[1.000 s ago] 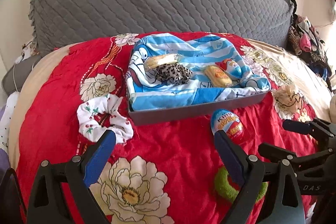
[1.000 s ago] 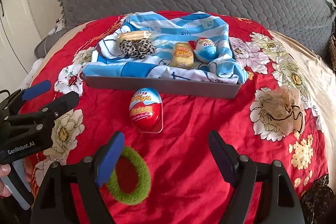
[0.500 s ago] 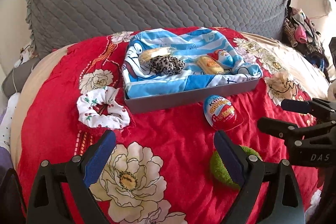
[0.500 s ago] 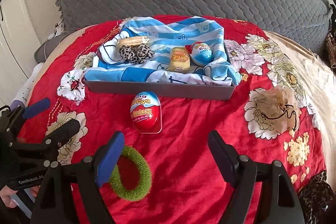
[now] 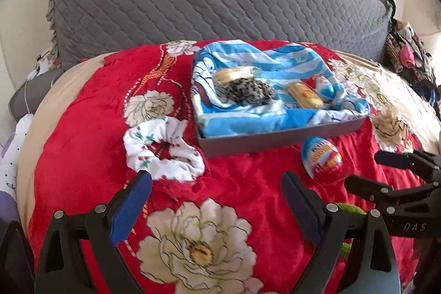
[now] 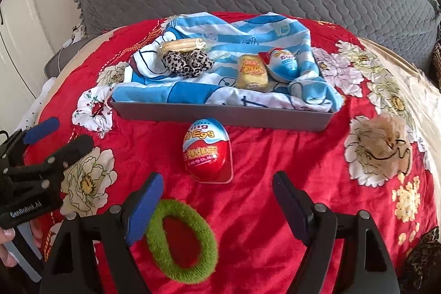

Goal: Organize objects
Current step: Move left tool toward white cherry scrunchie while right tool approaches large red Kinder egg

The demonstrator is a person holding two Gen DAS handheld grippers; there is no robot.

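We should bring our left gripper (image 5: pixel 215 200) squarely over the white floral scrunchie (image 5: pixel 162 150) and pinch one gathered fold, not the red blanket (image 5: pixel 234 183); its jaws gape empty, the scrunchie just ahead of the left fingertip. Our right gripper (image 6: pixel 217 200), equally open and empty, has the green scrunchie (image 6: pixel 182 240) beside its left finger and the red surprise egg (image 6: pixel 206 149) just ahead, outside the grey tray (image 6: pixel 220 116).

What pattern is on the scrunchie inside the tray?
Leopard print scrunchie, clearest in the right wrist view.

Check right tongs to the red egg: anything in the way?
Nothing visible. The right tongs stand open, with bare blanket between them and the egg. The green scrunchie lies nearer the camera, by the left finger, off that line.
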